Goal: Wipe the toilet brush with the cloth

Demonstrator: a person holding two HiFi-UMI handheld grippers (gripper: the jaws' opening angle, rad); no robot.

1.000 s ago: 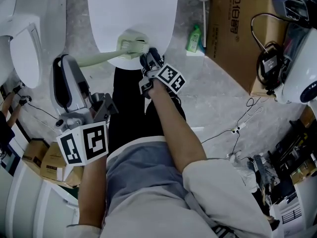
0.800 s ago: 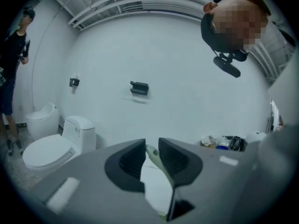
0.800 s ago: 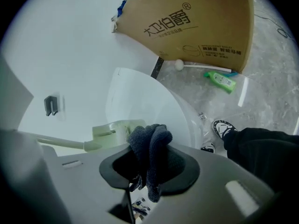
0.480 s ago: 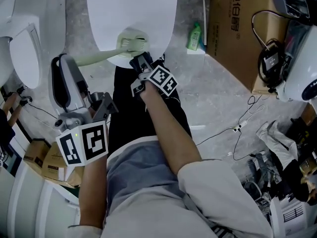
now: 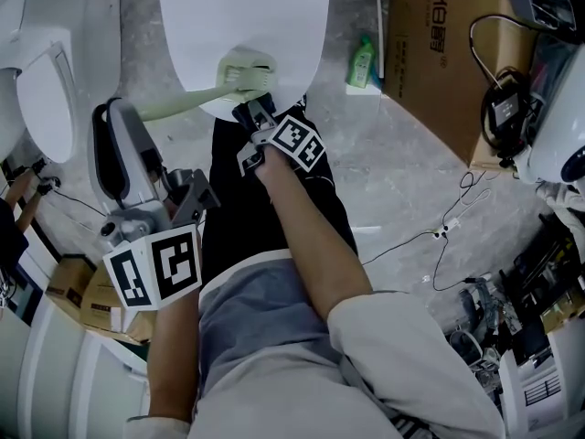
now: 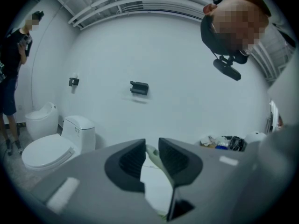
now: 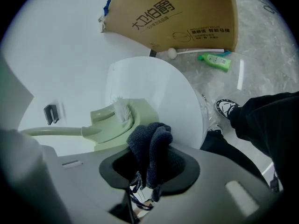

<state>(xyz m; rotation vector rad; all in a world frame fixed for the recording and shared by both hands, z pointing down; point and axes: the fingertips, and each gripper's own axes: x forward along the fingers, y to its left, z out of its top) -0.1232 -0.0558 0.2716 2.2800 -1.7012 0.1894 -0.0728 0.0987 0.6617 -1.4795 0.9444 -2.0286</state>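
Observation:
A pale green toilet brush [image 5: 239,74] lies with its head on a white toilet lid [image 5: 274,16]; its handle [image 5: 174,108] runs left toward my left gripper [image 5: 123,176]. In the left gripper view the green handle tip [image 6: 152,151] sits pinched between the two dark jaws, so my left gripper [image 6: 151,158] is shut on it. My right gripper [image 5: 254,117] is shut on a dark blue cloth [image 7: 150,149], which rests against the edge of the brush head [image 7: 119,120] below the white bristles [image 7: 120,109].
A brown cardboard box [image 5: 439,53] stands at the right, with a green bottle [image 5: 362,66] and a white-handled tool [image 5: 377,16] beside it. Another toilet [image 5: 41,80] is at the left. Cables [image 5: 457,218] trail on the grey floor. A person [image 6: 11,69] stands far left.
My right gripper with the cloth has moved left and a little up, from beside the brush head to just under it. The left gripper has stayed put.

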